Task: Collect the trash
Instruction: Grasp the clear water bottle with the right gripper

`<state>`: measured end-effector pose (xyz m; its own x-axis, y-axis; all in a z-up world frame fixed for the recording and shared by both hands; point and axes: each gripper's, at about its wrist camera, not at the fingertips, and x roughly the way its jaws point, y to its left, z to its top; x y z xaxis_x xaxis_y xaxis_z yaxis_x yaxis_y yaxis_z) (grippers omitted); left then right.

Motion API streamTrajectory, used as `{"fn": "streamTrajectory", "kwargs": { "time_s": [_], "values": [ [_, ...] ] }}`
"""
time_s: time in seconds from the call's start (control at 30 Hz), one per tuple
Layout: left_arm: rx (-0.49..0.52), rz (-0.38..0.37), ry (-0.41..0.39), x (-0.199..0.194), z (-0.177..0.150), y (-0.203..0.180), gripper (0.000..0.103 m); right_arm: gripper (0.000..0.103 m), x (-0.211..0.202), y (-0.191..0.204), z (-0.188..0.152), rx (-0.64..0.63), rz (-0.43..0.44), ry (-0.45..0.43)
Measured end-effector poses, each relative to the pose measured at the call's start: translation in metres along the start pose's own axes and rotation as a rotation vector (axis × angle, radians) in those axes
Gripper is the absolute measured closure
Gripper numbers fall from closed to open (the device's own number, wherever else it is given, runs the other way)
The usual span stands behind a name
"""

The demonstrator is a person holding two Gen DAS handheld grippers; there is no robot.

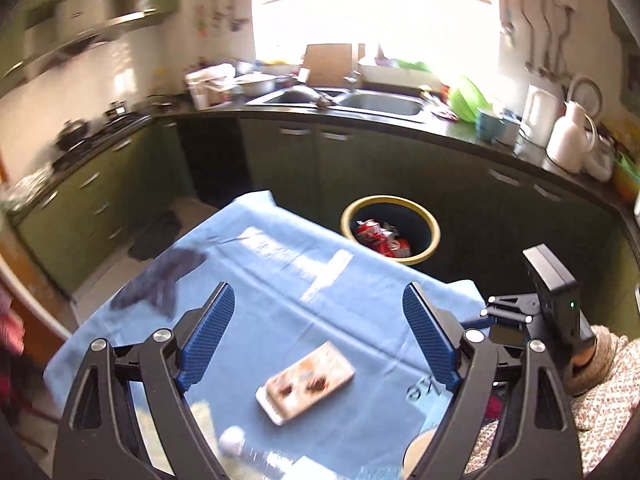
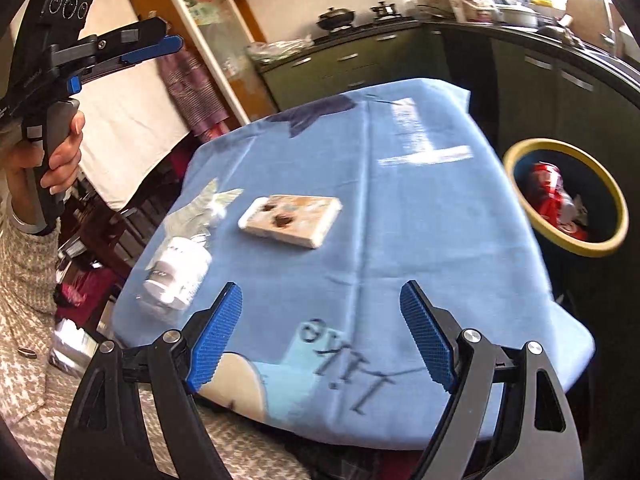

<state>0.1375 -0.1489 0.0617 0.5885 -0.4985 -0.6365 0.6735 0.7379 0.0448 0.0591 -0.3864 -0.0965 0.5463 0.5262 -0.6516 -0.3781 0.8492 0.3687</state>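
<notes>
Flanking box (image 2: 291, 215): bottle (image 2: 178, 270), bin (image 2: 564, 196)

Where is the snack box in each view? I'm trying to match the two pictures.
Left wrist: the box lies low in the middle, between the left gripper's open fingers.
Right wrist: the box lies left of middle, on the cloth.
Shared landmark: the yellow-rimmed bin beside the table.

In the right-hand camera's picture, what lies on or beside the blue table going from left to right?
White plastic bottle → flat snack box → patch of sunlight on the blue tablecloth → yellow-rimmed trash bin holding red wrappers, beside the table.
</notes>
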Motion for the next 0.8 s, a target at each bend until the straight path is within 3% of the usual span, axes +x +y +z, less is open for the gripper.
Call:
{"fn": "streamTrajectory", "kwargs": {
  "time_s": [0.17,0.37,0.5,0.63,0.8],
  "values": [
    [-0.226,0.147,-0.084,-0.066,-0.066,0.052,0.017,0.022,0.036,0.089,-0.001,-0.131,0.097,0.030],
    [-0.447,0.320,-0.144,-0.120,-0.138,0.098,0.016,0.017,0.078,0.145,0.004,-0.119,0.172,0.093],
    [-0.500,0.342,-0.160,-0.137,-0.163,0.102,0.015,0.017,0.105,0.163,0.013,-0.108,0.102,0.114],
    [-0.495,0.343,-0.148,-0.133,-0.169,0.098,0.015,0.017,0.134,0.166,0.018,-0.094,0.041,0.155],
    [-0.479,0.303,-0.134,-0.121,-0.173,0.095,0.015,0.019,0.162,0.152,0.021,-0.024,0.062,0.250]
  ]
}}
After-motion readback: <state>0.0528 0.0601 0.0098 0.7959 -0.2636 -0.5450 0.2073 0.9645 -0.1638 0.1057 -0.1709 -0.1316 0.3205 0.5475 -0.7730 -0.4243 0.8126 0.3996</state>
